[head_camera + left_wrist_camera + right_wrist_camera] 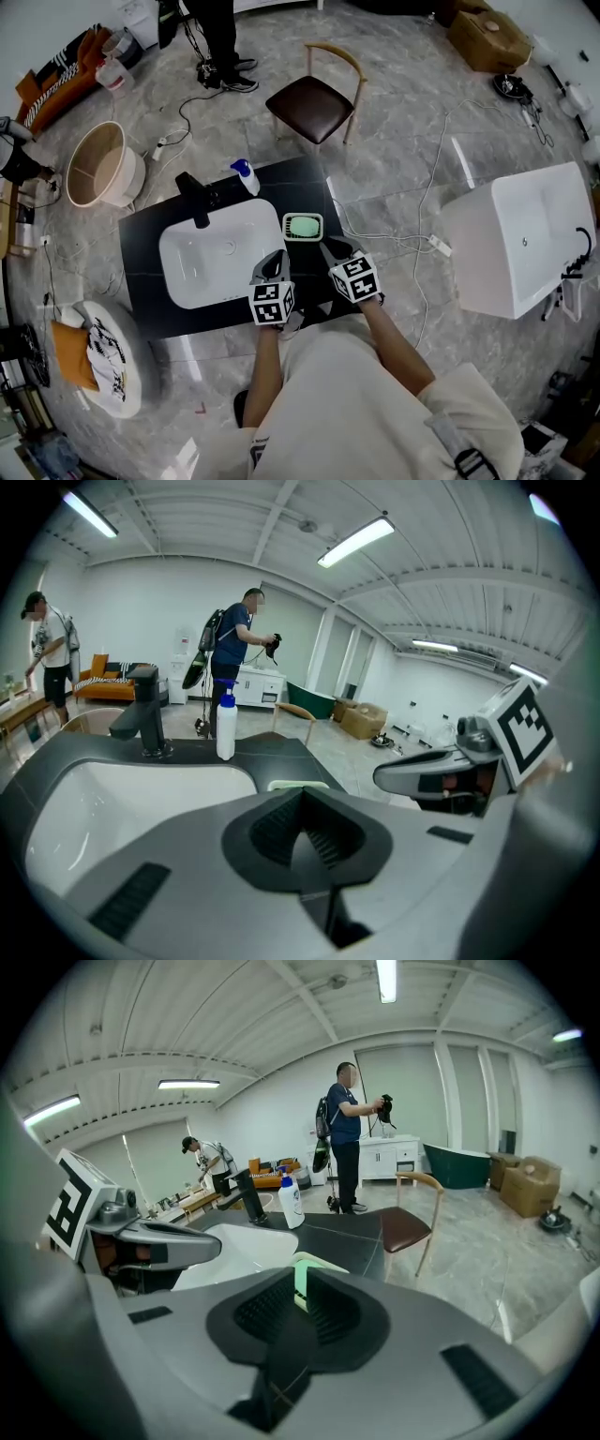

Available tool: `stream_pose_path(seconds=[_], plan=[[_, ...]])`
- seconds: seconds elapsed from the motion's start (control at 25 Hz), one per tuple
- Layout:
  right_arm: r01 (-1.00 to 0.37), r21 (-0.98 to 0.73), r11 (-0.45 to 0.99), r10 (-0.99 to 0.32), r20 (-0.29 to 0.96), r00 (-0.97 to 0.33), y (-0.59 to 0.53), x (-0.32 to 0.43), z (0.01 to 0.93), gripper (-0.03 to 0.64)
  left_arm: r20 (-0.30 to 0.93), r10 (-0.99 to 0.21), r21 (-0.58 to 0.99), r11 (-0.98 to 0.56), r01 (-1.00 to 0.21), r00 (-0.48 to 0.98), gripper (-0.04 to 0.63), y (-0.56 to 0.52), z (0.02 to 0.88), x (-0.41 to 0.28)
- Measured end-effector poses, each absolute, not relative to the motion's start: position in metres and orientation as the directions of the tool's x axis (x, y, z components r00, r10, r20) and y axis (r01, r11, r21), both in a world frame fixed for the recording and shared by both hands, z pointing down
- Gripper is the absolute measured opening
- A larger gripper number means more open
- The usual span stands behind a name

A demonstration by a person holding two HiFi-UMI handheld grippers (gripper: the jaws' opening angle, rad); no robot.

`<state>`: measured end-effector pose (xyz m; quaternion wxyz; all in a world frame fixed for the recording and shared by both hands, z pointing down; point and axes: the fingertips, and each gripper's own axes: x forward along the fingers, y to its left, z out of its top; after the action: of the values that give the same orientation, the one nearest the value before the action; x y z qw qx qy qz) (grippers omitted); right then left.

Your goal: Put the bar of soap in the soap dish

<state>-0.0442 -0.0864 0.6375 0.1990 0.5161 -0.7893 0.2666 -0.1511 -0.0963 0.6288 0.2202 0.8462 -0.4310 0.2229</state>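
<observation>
On the black tabletop (141, 246), just right of the white sink (202, 272) and its black tap (194, 199), sits the soap dish (303, 216), pale and round-cornered. The green bar of soap (303, 227) lies flat inside it. A blue-capped spray bottle (246, 176) stands behind the sink, apart from the dish.

Right gripper (330, 248): tips just beside the dish's near right corner, pointing at it. In its own view the jaws stand all but together, only a thin slit between the ribbed pads and nothing pinched. The green in that slit reads as the bar in the dish beyond. I cannot tell whether the tips touch the rim.

Left gripper (276, 259): over the sink's near right corner, near the dish but apart from it. Jaws closed on each other, empty.

Judgement: the bar looks seated inside the rim, so the task reads as done or nearly so. What is left is to back the right gripper away without nudging the dish.

Handling, judged from looks only:
- The bar is likely light and stiff, a solid block that will not flex. It could dent or scuff under hard ribbed pads.
- The surface is probably slick, more so if wet, so a hard pinch could squirt it out sideways.
- Best hold is across the two long sides at mid-length, with moderate pressure.
- As it lies now the dish rim crowds those sides, so any regrasp has to come from above.
- The dish looks light enough to slide on the glossy top if bumped.
</observation>
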Motion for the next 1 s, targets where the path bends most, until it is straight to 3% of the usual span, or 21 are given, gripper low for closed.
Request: stream_pose_path(seconds=[0.28, 1.0], plan=[[-0.913, -0.216, 0.345, -0.711, 0.575, -0.405, -0.082, -0.049, 0.635, 0.007, 0.566, -0.631, 0.189, -0.526, -0.829, 0.530, 0.006, -0.093, 0.632, -0.152], [-0.912, -0.214, 0.350, -0.700, 0.587, -0.407, -0.076, -0.047, 0.640, 0.003, 0.583, -0.616, 0.212, -0.514, -0.831, 0.530, 0.006, -0.086, 0.641, -0.149]])
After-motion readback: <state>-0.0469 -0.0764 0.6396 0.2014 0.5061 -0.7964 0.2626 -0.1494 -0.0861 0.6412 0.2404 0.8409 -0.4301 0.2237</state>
